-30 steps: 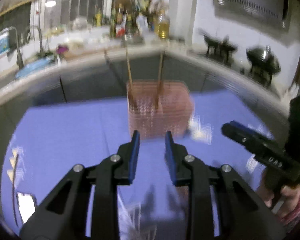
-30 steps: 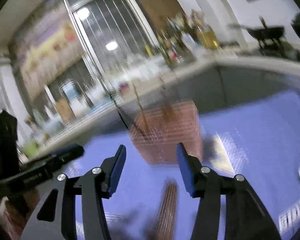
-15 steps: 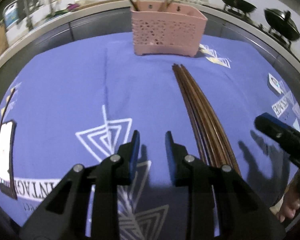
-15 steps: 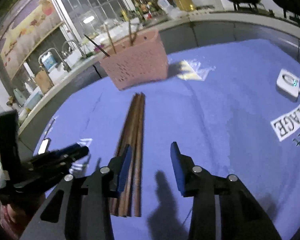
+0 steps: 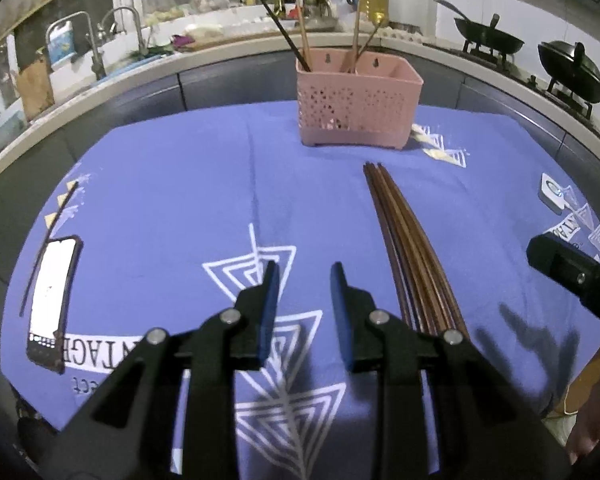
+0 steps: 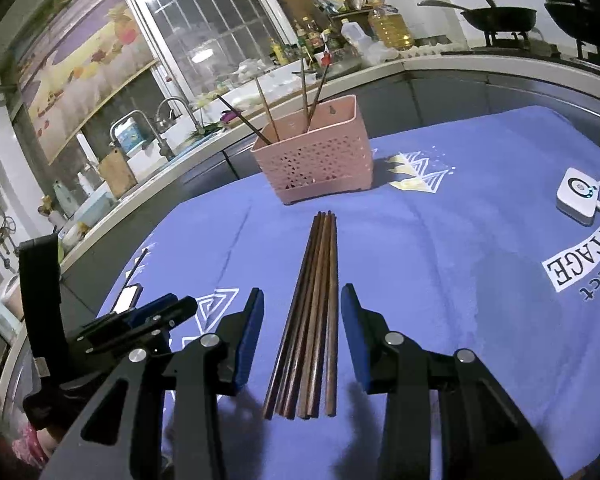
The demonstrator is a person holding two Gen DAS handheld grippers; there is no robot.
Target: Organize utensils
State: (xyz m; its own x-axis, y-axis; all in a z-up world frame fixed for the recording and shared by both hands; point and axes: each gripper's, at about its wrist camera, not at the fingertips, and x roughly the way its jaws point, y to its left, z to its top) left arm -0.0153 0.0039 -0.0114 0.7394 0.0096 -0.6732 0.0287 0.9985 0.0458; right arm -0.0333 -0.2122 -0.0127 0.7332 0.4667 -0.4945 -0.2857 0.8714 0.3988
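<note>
A bundle of several dark brown chopsticks [image 5: 408, 252] [image 6: 316, 300] lies on the blue cloth, pointing toward a pink perforated holder [image 5: 356, 108] [image 6: 320, 164] that has several chopsticks standing in it. My right gripper [image 6: 302, 300] hovers over the near end of the bundle with a finger on each side. Its pads do not touch the sticks. To the left of the bundle, my left gripper [image 5: 305, 276] stands over bare cloth with a narrow gap and nothing in it. Each gripper also shows at the edge of the other's view.
A phone [image 5: 50, 300] with a lit screen lies at the cloth's left edge, beside a thin dark stick. A small white device [image 6: 578, 196] sits at the right. Behind the table run a counter with a sink, bottles and woks on a stove.
Both grippers have come down and tipped toward the table. The right jaws have narrowed, and the chopstick bundle now lies between them. The left jaws keep the same gap.
</note>
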